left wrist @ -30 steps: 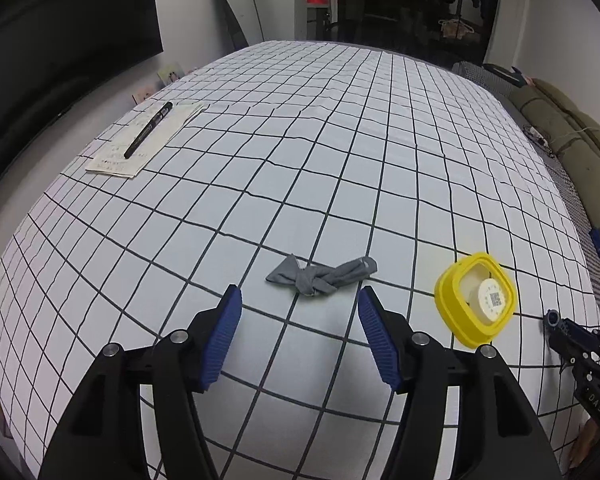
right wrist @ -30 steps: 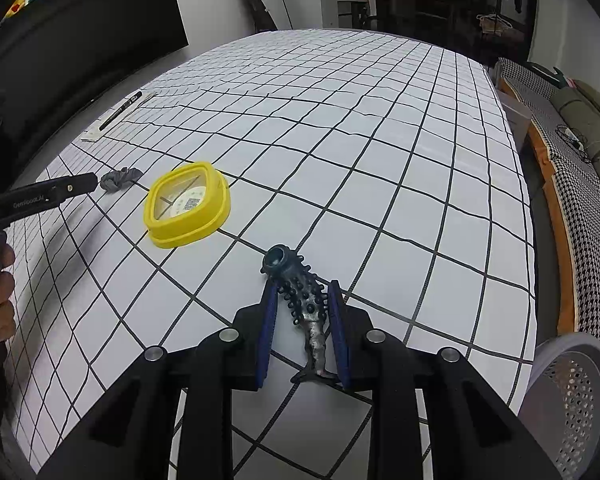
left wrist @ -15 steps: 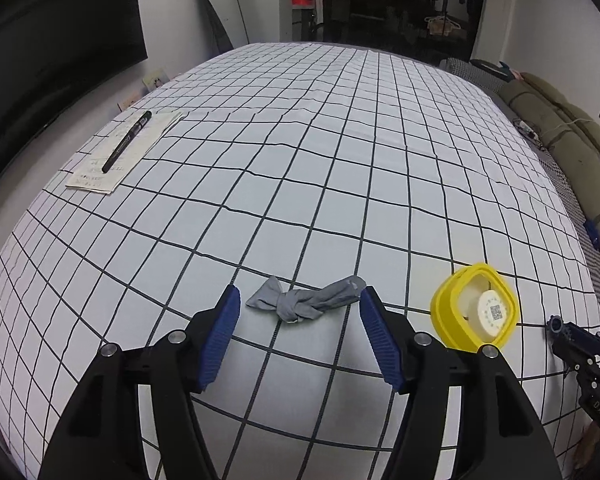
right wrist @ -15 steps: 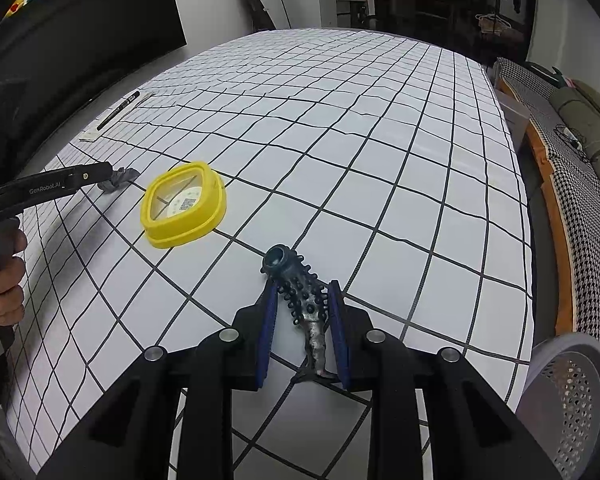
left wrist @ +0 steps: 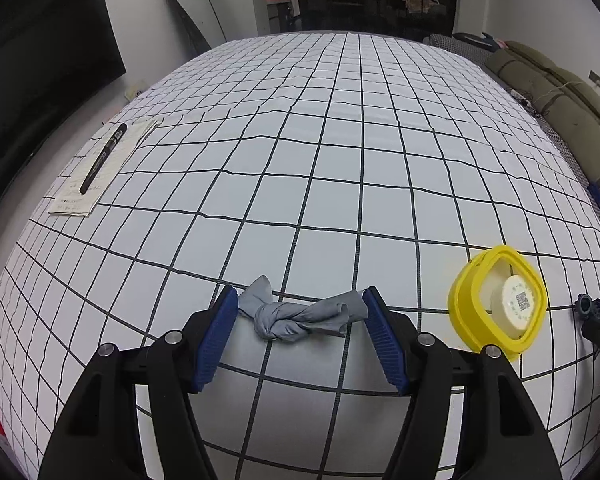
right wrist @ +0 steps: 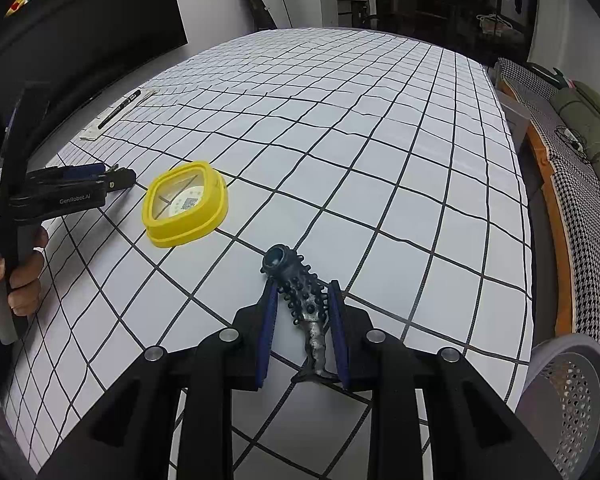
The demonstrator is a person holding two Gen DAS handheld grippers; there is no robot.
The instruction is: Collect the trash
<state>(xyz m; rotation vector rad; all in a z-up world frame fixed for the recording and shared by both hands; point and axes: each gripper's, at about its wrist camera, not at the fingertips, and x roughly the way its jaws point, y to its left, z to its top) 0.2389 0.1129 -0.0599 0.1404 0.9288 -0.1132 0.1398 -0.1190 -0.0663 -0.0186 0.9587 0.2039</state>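
A white sheet with a black grid [left wrist: 340, 200] was spread over the counter, and every loose item lay on it. At the right front edge, off the counter, a perforated grey basket [right wrist: 572, 392] was seen; its interior was only partly in view and no contents could be made out.

A yellow squarish container [left wrist: 500, 312] lay tilted on the sheet between the two grippers, with a white round piece bearing a printed code inside it. Far off at the left edge, a sheet of paper [left wrist: 100, 176] was seen with a black pen [left wrist: 102, 160] resting along it.

The left gripper [left wrist: 296, 312] was held wide open, its blue fingers [left wrist: 216, 340] straddling a knotted grey rag [left wrist: 296, 318]. The rag's long axis ran crosswise, from one finger to the other, so that each end lay just beside or touching a pad. It was judged that closing would squeeze the rag endwise, and that the knot, left of centre, would take most of the grip.

The right gripper [right wrist: 302, 316] was narrowed about a dark knobbly tube [right wrist: 300, 288], whose long axis pointed forward along the fingers, its open end projecting beyond the tips. The pads were seen against its studs; the tube's lower end appeared to rest on the sheet, so lifting was judged not yet done. The basket lay nearer this hand.
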